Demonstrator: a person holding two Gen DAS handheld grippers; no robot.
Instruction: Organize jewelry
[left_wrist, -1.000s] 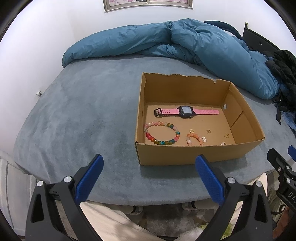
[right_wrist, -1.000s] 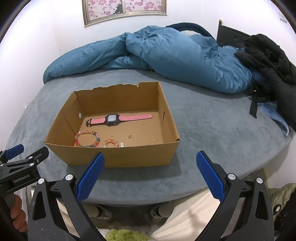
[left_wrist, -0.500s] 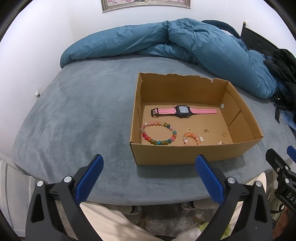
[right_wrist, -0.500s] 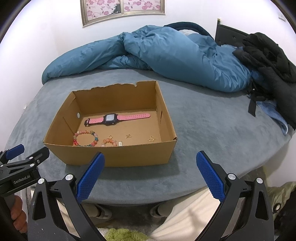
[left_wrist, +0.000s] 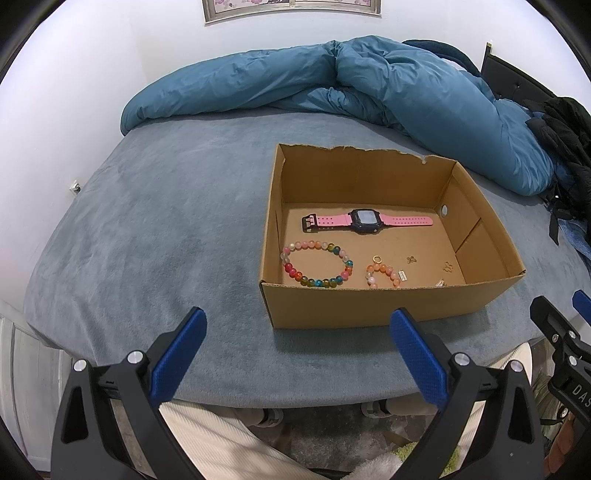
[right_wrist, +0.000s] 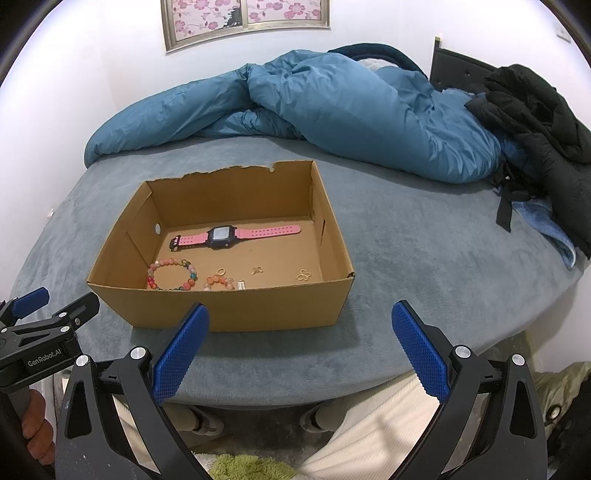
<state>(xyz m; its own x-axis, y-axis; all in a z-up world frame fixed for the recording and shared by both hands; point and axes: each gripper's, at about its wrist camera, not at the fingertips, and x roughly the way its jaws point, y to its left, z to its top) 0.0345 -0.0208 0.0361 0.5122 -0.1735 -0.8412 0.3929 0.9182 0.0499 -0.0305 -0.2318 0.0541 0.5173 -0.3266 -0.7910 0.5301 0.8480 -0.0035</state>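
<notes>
Jewelry sits in cardboard box (left_wrist: 369, 306) on grey bed (left_wrist: 155, 236); both my grippers hang spread & empty at near edge.

Pink watch (left_wrist: 364, 221) lies across back of box floor, multicolour bead bracelet (left_wrist: 317, 264) front-left, small orange bead bracelet (left_wrist: 382, 275) just beside it, 2 gold charms (right_wrist: 280, 273) toward R. L gripper (left_wrist: 295, 354) & R gripper (right_wrist: 299, 343) grasp nothing. Blue duvet (right_wrist: 332, 110) bunched behind box.

"GenRobot.AI" on the left gripper (right_wrist: 48, 317), "DAS" partly readable on the right gripper (left_wrist: 565, 321)
</notes>
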